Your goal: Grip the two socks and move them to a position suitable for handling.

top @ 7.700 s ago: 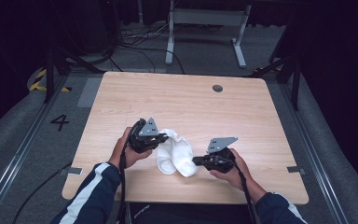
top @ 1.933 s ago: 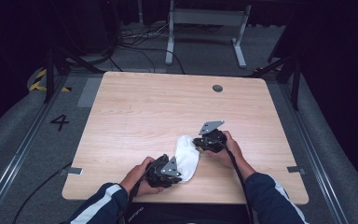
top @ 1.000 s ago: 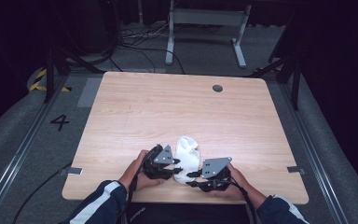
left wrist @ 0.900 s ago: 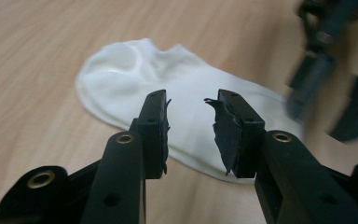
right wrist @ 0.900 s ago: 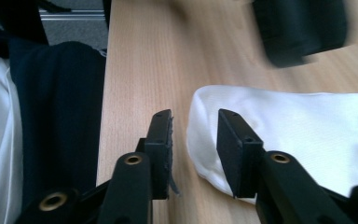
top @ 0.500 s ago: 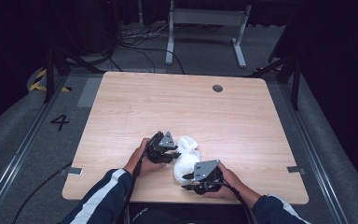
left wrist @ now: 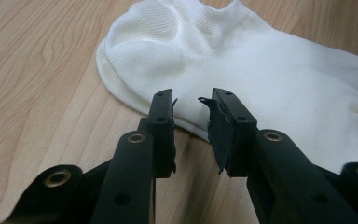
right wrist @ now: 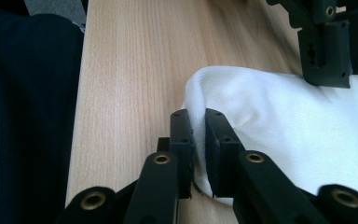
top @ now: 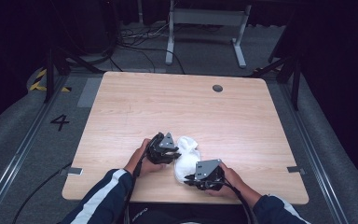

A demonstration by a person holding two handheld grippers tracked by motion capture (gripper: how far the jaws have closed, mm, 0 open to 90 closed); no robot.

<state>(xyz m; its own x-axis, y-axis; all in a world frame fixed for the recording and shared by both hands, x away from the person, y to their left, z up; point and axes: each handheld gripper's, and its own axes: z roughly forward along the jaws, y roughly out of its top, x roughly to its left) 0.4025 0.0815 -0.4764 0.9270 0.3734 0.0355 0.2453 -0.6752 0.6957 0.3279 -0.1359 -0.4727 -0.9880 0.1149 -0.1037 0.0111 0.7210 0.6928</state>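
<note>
Your right hand-held gripper (right wrist: pixel 196 140), jaws just closing, pinches the sock's (top: pixel 186 158) edge near the table's (top: pixel 177 107) front edge; the left hand-held gripper (left wrist: pixel 193 119), also closing, stands spread over its hem. The sock looks light, limp; grip doubled fabric.

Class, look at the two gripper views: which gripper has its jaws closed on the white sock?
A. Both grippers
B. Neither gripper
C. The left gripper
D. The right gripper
D: the right gripper pinches a fold of the white sock between its jaws, while the left gripper has a gap between its jaws at the sock's edge.
</note>
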